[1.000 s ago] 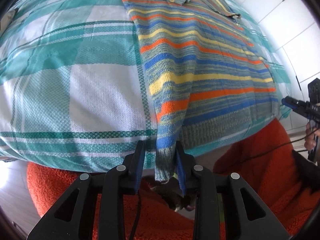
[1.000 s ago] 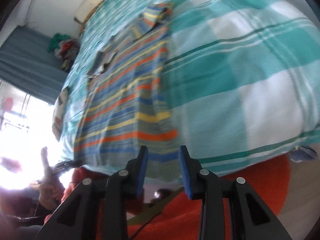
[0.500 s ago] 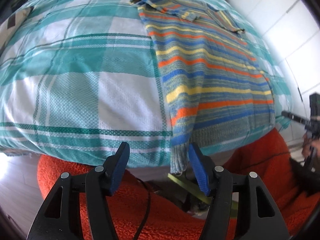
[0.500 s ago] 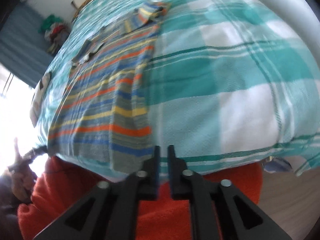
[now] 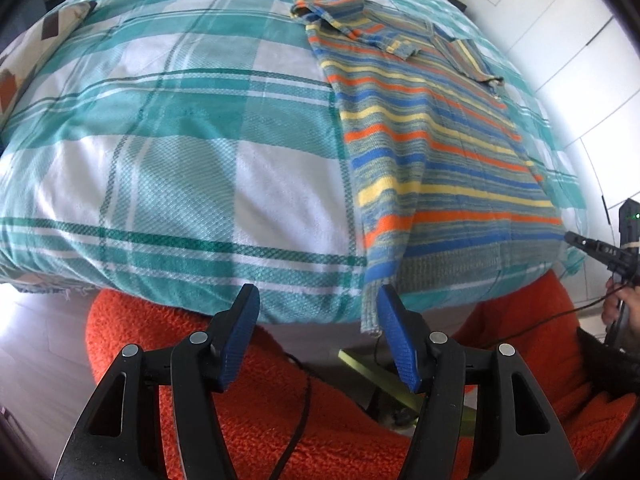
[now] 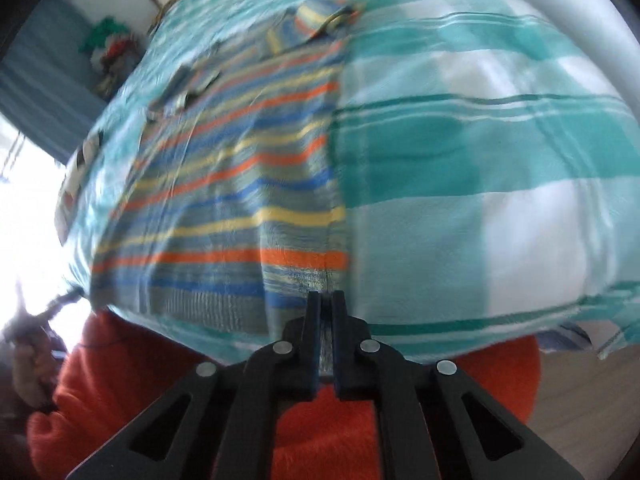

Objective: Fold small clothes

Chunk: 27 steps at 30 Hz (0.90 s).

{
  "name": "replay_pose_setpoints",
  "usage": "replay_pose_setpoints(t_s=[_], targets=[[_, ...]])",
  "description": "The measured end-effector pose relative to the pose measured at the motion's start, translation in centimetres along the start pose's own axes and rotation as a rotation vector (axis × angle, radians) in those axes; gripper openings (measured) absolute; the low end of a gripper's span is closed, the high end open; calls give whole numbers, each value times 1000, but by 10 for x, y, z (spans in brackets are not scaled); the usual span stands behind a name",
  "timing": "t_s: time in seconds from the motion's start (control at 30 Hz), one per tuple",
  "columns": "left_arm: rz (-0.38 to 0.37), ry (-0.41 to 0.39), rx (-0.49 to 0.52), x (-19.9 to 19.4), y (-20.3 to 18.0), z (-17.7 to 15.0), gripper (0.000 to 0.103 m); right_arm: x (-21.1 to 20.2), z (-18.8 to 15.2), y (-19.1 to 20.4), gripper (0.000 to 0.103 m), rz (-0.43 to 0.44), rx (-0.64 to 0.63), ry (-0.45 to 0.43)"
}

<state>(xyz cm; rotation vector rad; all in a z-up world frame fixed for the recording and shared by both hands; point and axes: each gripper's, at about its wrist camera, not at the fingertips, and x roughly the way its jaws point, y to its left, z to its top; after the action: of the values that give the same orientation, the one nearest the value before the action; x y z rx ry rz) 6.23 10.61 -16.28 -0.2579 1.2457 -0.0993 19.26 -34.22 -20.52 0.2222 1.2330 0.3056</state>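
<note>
Teal-and-white plaid bed [image 5: 168,152] fills both views, with an orange fuzzy rug [image 5: 280,420] on the floor below its near edge. Striped sweater [image 5: 432,152] lies flat on the bed's right half, hem draped over the near edge, collar toward the far edge. One sleeve is folded lengthwise along the sweater's left side; its cuff hangs past the near edge.

Left gripper [image 5: 318,338]: fingers [image 5: 236,336] spread wide, holding nothing. The hanging cuff sits just beside the inner face of the right-hand finger; contact cannot be told.

Right gripper [image 6: 326,320]: fingers [image 6: 312,320] nearly together at the sweater's hem, at its right corner on the near edge. The view is motion-blurred; a strip of fabric appears pinched in the narrow gap, probably the hem.
</note>
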Motion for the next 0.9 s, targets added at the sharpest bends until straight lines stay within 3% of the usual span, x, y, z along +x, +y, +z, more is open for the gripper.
replay_pose_setpoints(t_s=[0.07,0.17,0.23,0.27,0.33,0.43,0.5,0.53,0.57,0.63,0.7,0.87,0.9], targets=[[-5,8,2,5,-1,1,63,-4,-1,-24,0,28,93,-9],[-14,17,11,12,-6,6,63,7,-1,-43,1,-2,150,-10],[-41,5,-10,14,-4,9,63,6,-1,-45,10,61,197,-28],[-80,0,-55,17,3,13,63,2,-2,-45,25,83,207,-40],[-149,0,-131,24,13,17,58,-3,0,-34,39,130,179,-66],[-216,6,-202,33,22,21,46,10,-1,-9,39,153,122,-39],[-229,12,-196,38,17,23,45,29,2,0,39,155,103,-9],[-227,17,-187,41,13,23,45,34,-2,0,36,157,93,6],[-217,35,-163,45,6,23,44,41,-4,2,7,158,76,39],[-172,53,-99,46,-8,22,39,43,-7,-3,4,163,79,68],[-152,55,-67,44,-13,19,39,22,-6,-12,4,218,123,23],[-186,93,-91,59,-13,17,38,5,-5,-24,4,209,135,8],[-192,102,-90,61,-16,18,29,11,-4,-23,4,198,130,18]])
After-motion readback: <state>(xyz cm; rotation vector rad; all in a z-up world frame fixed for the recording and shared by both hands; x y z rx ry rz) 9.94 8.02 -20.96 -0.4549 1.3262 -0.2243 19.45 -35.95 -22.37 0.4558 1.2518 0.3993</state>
